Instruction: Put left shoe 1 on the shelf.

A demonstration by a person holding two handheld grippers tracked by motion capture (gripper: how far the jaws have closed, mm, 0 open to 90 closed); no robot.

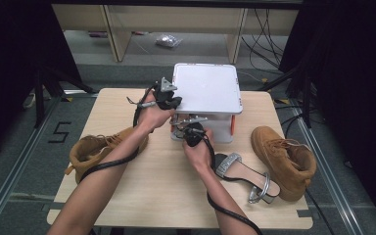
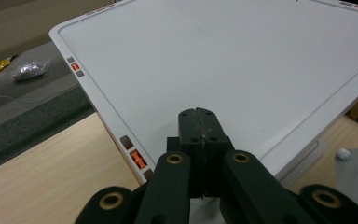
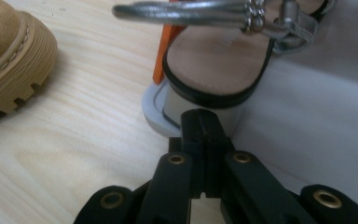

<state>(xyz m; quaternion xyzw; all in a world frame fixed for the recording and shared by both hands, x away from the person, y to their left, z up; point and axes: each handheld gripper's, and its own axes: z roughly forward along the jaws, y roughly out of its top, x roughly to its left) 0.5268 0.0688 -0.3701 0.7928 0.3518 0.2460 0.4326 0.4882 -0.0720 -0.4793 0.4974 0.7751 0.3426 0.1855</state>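
Observation:
A white box (image 1: 215,128) stands at the back middle of the table, its flat lid (image 1: 205,88) on top. My left gripper (image 1: 172,100) is at the lid's left edge. In the left gripper view its jaws (image 2: 198,112) are pressed together over the lid (image 2: 223,60), nothing seen between them. My right gripper (image 1: 188,128) is at the box's front. Its jaws (image 3: 204,116) are shut and empty, just below the heel of a silver-strapped sandal (image 3: 214,60) resting on the box's rim (image 3: 156,112). Another silver sandal (image 1: 242,171) lies on the table beside my right hand.
A tan boot (image 1: 98,149) lies on the table at the left under my left forearm, another tan boot (image 1: 286,156) at the right. The box has orange latches (image 1: 233,125). A boot's sole (image 3: 9,70) shows left of the right jaws. Cables trail off the front edge.

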